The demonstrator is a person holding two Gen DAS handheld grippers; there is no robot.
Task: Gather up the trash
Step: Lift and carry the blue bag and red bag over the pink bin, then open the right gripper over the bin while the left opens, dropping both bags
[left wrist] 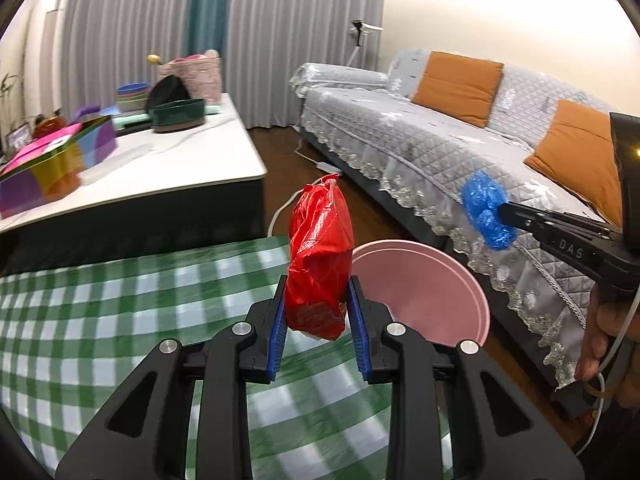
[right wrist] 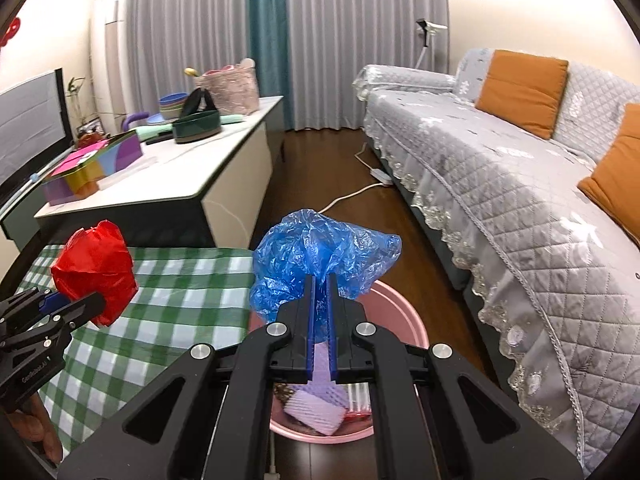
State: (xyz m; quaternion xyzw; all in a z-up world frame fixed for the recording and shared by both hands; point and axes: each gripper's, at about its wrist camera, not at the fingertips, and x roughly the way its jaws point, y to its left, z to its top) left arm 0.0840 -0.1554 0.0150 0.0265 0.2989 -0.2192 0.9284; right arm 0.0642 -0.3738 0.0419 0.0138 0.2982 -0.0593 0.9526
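I count two grippers, left and right, one red bag, one blue bag, one pink bin, two orange cushions and one sofa.

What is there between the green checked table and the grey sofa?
The pink bin stands on the wooden floor there, with trash already inside; the right wrist view shows it best. The blue bag hangs above it.
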